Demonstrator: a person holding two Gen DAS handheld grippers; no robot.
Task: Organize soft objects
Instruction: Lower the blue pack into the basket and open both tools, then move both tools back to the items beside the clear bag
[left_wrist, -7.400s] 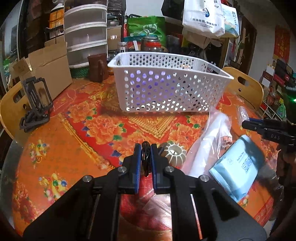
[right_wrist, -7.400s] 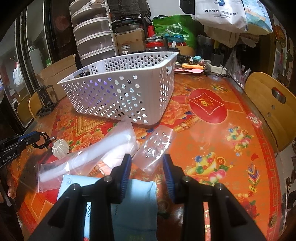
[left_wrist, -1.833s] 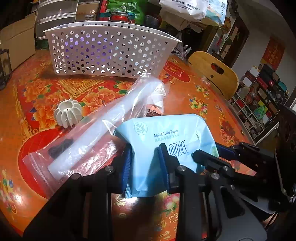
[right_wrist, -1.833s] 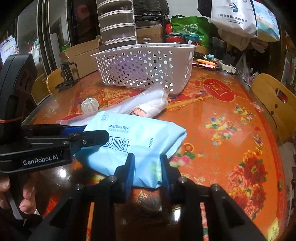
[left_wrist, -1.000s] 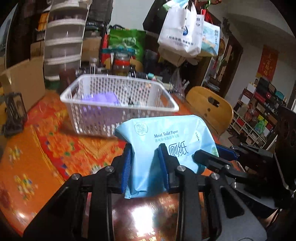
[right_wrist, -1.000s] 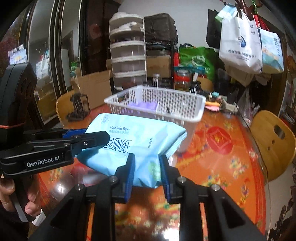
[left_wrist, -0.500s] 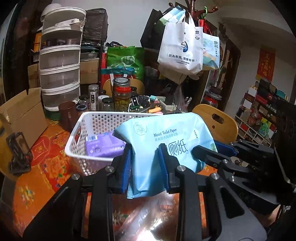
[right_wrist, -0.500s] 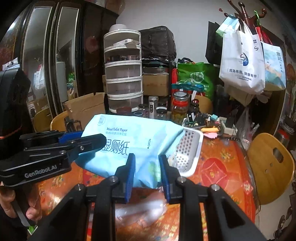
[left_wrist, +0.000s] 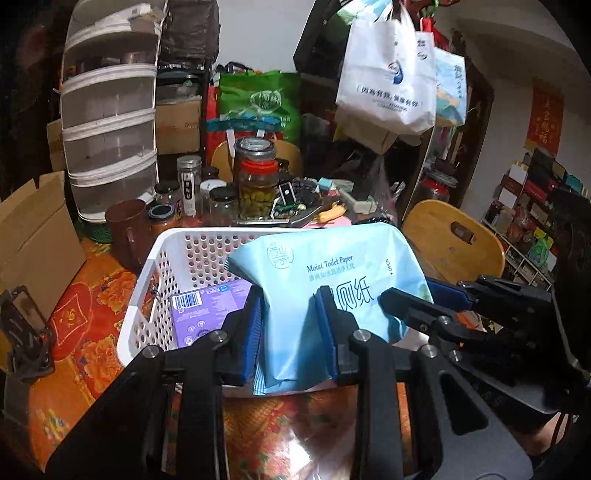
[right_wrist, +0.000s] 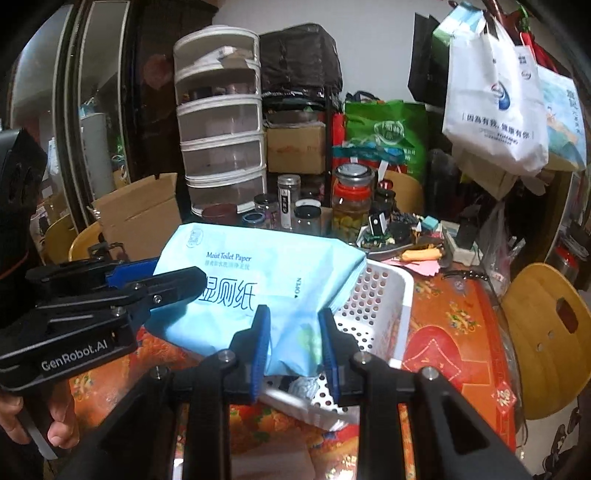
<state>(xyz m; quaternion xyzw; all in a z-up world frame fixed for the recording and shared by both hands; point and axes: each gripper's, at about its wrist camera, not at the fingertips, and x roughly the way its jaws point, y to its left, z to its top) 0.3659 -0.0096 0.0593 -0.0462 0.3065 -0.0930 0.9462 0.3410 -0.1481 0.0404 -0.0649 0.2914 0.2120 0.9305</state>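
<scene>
A light blue pack of moist toilet paper (left_wrist: 332, 273) hangs in the air over the white perforated basket (left_wrist: 147, 266). My left gripper (left_wrist: 291, 325) is shut on the pack's near left edge. My right gripper (right_wrist: 293, 339) is shut on its right end, and also shows in the left wrist view (left_wrist: 424, 299). The pack (right_wrist: 258, 273) covers most of the basket (right_wrist: 380, 295) in the right wrist view. A purple pack (left_wrist: 207, 310) lies inside the basket.
Jars (left_wrist: 256, 177), a brown cup (left_wrist: 127, 232) and small clutter stand behind the basket. A cardboard box (left_wrist: 33, 236) is at the left, a wooden chair (left_wrist: 458, 240) at the right. A clear plastic bag (right_wrist: 280, 458) lies on the red floral table below.
Both grippers have carried the blue pack forward and over the basket. The basket now sits right below the pack, and its inside shows more.
</scene>
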